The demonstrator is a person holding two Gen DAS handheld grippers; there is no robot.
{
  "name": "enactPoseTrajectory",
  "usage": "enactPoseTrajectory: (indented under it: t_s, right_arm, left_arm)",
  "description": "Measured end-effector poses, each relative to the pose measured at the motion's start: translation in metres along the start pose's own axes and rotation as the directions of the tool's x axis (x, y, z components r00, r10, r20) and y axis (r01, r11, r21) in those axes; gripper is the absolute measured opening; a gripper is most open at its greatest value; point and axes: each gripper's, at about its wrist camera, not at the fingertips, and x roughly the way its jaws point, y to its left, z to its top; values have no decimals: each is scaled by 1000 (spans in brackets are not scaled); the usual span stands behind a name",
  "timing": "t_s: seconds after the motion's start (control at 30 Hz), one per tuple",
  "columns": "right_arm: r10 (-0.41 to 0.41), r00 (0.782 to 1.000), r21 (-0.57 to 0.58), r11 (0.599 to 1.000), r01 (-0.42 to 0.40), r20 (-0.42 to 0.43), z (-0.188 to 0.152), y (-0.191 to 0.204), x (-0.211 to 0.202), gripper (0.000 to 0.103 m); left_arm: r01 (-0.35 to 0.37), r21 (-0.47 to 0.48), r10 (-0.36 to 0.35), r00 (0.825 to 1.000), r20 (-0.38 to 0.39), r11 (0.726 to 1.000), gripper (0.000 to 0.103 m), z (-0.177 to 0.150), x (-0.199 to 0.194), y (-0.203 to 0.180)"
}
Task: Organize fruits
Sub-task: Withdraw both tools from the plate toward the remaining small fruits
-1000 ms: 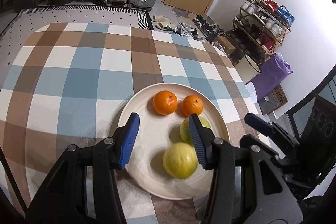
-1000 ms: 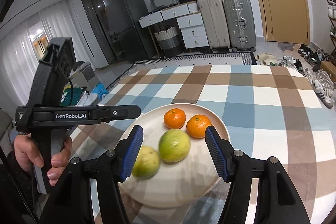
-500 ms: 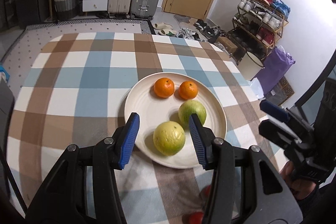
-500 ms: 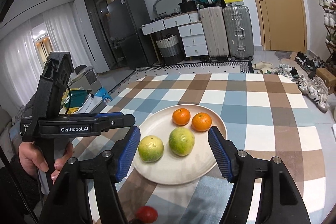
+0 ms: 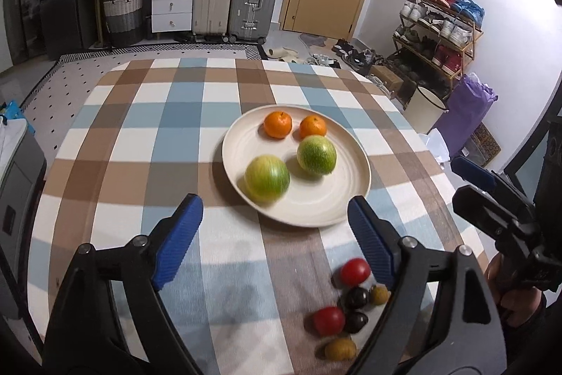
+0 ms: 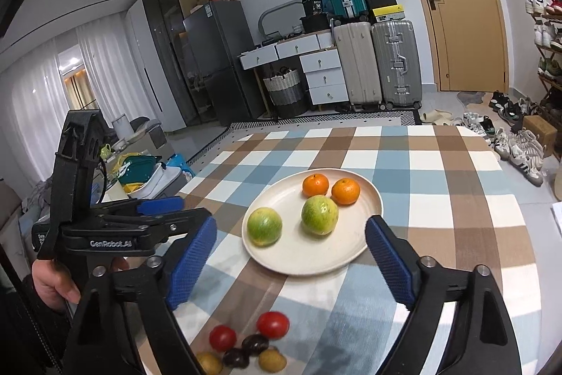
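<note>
Both grippers, left (image 5: 274, 238) and right (image 6: 289, 260), have just spread their jaws, empty, short of the plate (image 5: 346, 209); next, I'd say, the small fruits (image 6: 246, 345) nearer than it.

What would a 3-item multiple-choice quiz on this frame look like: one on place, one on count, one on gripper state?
1. Where do the small fruits lie?
A. on the plate
B. on the tablecloth, nearer the camera than the plate
C. on the floor

2. How many fruits are on the plate?
A. two
B. six
C. four

3. What state is the left gripper in?
A. open, nothing between its fingers
B. shut on an orange
C. shut on a green fruit

Key: 1 B, they sit on the checked cloth short of the plate's rim. 2 C, two oranges and two green fruits. 3 A, the blue fingers stand wide apart over bare cloth.
</note>
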Motion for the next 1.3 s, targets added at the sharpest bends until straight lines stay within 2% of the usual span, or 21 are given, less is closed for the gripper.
enactPoseTrajectory:
  t_s: [0.1, 0.2, 0.53, 0.83, 1.3]
  right_arm:
    - [-3, 1000, -4, 1000, 3, 2, -7, 4, -7, 92]
    - [-14, 1000, -2, 1000, 14, 4, -14, 8, -15, 93]
    - [-22, 1000, 5, 1000, 21, 16, -37, 19, -37, 98]
    - [-36, 999, 19, 999, 36, 12, -60, 28, -54, 101]
    - [-51, 999, 52, 997, 52, -9, -89, 27, -65, 102]
  left_arm:
    - [-15, -1, 15, 1000, -8, 1000, 90, -13, -7, -1]
    - [-12, -2, 12, 1000, -5, 1000, 102, -26, -14, -4]
    - [-58, 21, 58, 998, 0, 998, 102, -71, -30, -18]
    - [-64, 36, 65, 998, -25, 997, 102, -103, -33, -26]
    - [-44, 48, 47, 996, -76, 998, 102, -129, -25, -35]
